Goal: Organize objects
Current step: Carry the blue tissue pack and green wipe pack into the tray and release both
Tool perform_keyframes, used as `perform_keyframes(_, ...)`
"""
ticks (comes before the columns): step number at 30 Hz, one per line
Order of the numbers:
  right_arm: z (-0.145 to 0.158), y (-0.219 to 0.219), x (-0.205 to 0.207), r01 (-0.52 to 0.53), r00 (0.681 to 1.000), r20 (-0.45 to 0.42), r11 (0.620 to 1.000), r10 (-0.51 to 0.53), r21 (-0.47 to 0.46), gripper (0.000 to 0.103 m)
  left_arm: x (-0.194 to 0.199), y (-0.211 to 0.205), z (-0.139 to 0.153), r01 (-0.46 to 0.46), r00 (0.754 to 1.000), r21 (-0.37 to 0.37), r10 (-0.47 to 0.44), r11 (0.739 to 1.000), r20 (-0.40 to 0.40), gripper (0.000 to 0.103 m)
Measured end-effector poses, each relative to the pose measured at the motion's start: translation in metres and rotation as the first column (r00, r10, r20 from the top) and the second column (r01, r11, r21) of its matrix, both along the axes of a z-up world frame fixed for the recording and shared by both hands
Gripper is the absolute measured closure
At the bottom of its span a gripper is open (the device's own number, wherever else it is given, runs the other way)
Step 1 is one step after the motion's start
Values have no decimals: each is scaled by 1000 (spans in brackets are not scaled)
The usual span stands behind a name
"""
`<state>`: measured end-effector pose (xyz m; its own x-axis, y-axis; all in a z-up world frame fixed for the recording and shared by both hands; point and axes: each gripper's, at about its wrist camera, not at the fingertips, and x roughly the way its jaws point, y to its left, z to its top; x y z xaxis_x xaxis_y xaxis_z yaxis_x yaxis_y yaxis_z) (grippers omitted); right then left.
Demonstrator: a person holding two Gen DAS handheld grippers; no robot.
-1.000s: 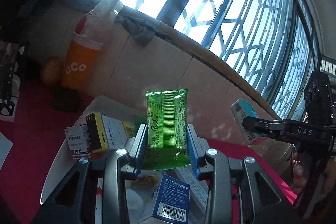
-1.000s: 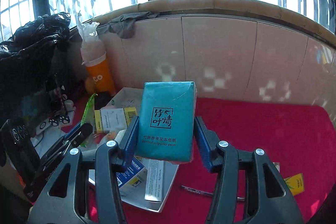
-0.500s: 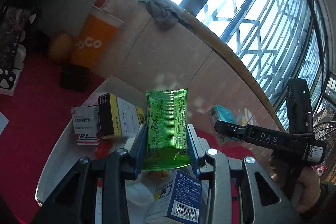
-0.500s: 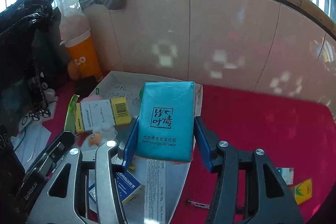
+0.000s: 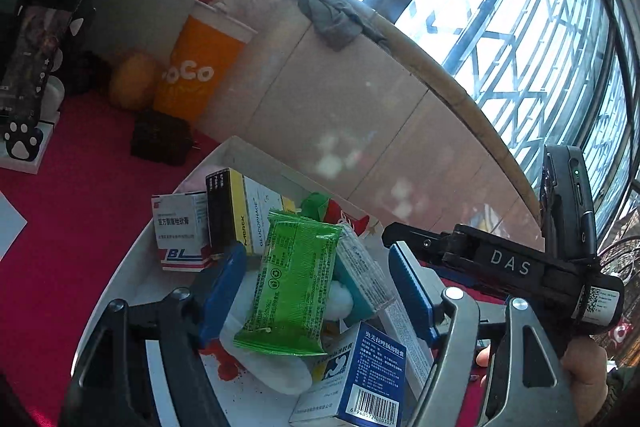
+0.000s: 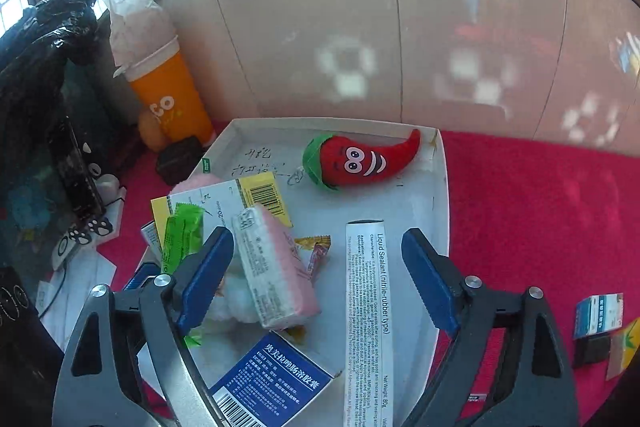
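My left gripper (image 5: 318,287) hangs low over the white tray (image 5: 240,147) with its jaws opening. A green packet (image 5: 292,283) lies tilted between them on the pile, free of both pads. Beside it rests a tissue pack (image 5: 360,283), teal edge showing. In the right wrist view that tissue pack (image 6: 276,267) lies label up between the opening jaws of my right gripper (image 6: 318,277), near the left pad and not pressed. The green packet (image 6: 182,231) shows at the left there.
The tray (image 6: 440,187) also holds a red chili plush (image 6: 360,159), a long sealant box (image 6: 366,307), a blue box (image 6: 268,383) and a yellow-white box (image 5: 240,211). An orange cup (image 6: 172,103) stands behind. Small packets (image 6: 600,315) lie on the red cloth at right.
Both grippers opened and let go. The green packet tipped over onto the pile, and the tissue pack dropped into the tray. The right gripper came down closer over the tray.
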<state>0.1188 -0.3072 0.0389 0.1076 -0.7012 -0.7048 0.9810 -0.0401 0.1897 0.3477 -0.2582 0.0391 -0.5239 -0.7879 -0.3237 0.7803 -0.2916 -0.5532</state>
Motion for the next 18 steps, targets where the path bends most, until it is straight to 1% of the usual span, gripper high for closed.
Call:
perform_keyframes(1, 2, 4, -4, 10, 1000, 5, 1000, -10, -10, 15, 2, 2, 1, -11, 1000, -12, 11, 1000, -6, 14)
perform_keyframes(3, 8, 14, -13, 15, 1000, 27, 999, -14, -31, 14, 4, 4, 3, -25, 1000, -36, 25, 999, -10, 0)
perform_keyframes(6, 16, 32, -26, 32, 997, 65, 998, -28, -59, 7, 3, 10, 6, -53, 999, -78, 53, 996, 1, 0)
perform_keyframes(8, 19, 44, -35, 44, 994, 101, 996, -37, -73, 7, 1, 11, 9, -63, 998, -89, 66, 994, 22, 0)
perform_keyframes(11, 23, 64, -47, 50, 989, 144, 994, -36, -93, 7, 0, 13, 10, -55, 998, -99, 57, 994, 22, 0)
perform_keyframes(14, 26, 84, -56, 59, 986, 159, 991, -40, -117, 7, -1, 16, 13, -45, 999, -122, 48, 992, 20, 0)
perform_keyframes(18, 32, 111, -73, 80, 985, 167, 984, -53, -159, 6, -4, 19, 16, -35, 999, -151, 41, 988, 35, 0)
